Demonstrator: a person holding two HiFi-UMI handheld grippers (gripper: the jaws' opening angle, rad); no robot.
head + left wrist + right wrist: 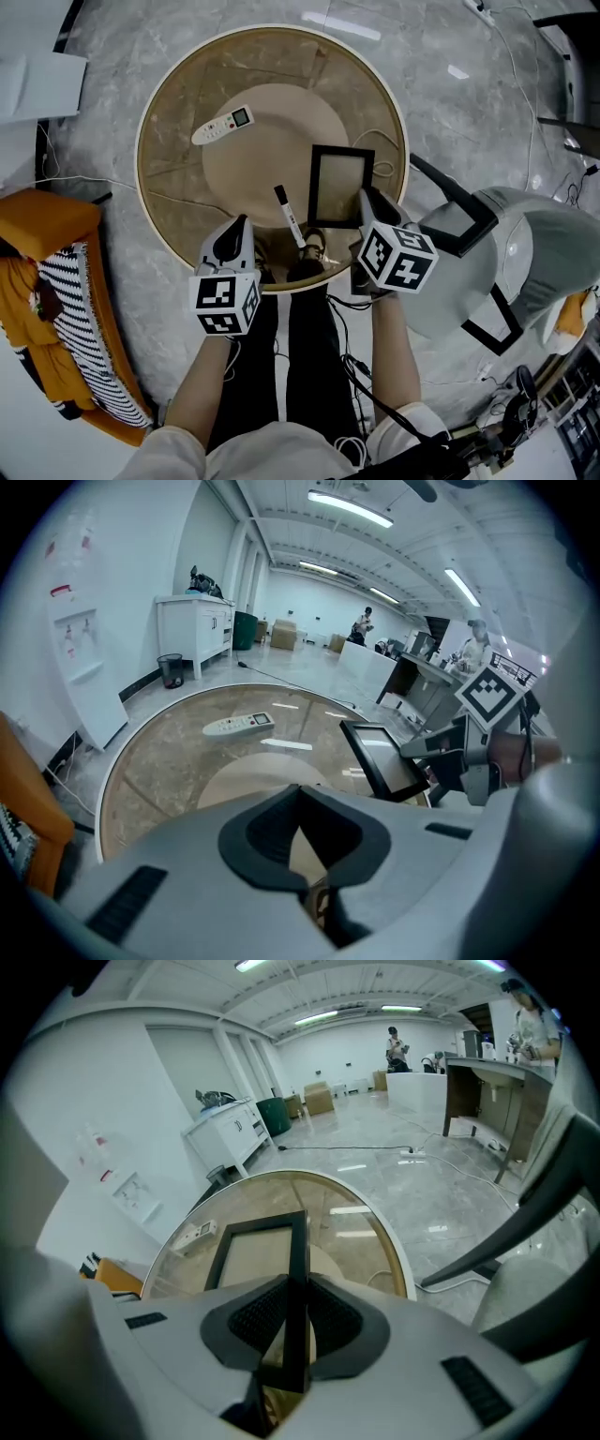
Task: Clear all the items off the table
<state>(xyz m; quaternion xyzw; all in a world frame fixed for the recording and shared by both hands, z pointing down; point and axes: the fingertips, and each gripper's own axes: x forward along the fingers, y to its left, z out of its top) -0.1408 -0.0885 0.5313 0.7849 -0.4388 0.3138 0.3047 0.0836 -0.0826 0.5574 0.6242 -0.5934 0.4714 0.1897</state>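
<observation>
The right gripper [296, 1321] is pinching the black rectangular picture frame with a pale pane [341, 186]. In the right gripper view its two dark ribbed pads [258, 1316] press on either side of one thin side bar, which stands on edge between them. In the head view the same gripper reaches in from the near right of the round glass-topped table with a tan base [173, 94] and covers the frame's near right corner. The frame sits over the right half of the glass, and from the left gripper view it looks tilted. Whether its far edge touches the glass cannot be told. The left gripper [300, 832] has its jaws pressed together with nothing between them. It hangs over the near edge of the table, left of the thin black marker pen with a white band [289, 216], and apart from it. The white slim remote control with a small screen [223, 125] lies flat on the far left part of the glass, well apart from both grippers. In each gripper view the grey gripper body fills the lower half and cuts off the near part of the table. A small dark and tan shape at the marker pen's near end, by the rim, is hard to make out.
</observation>
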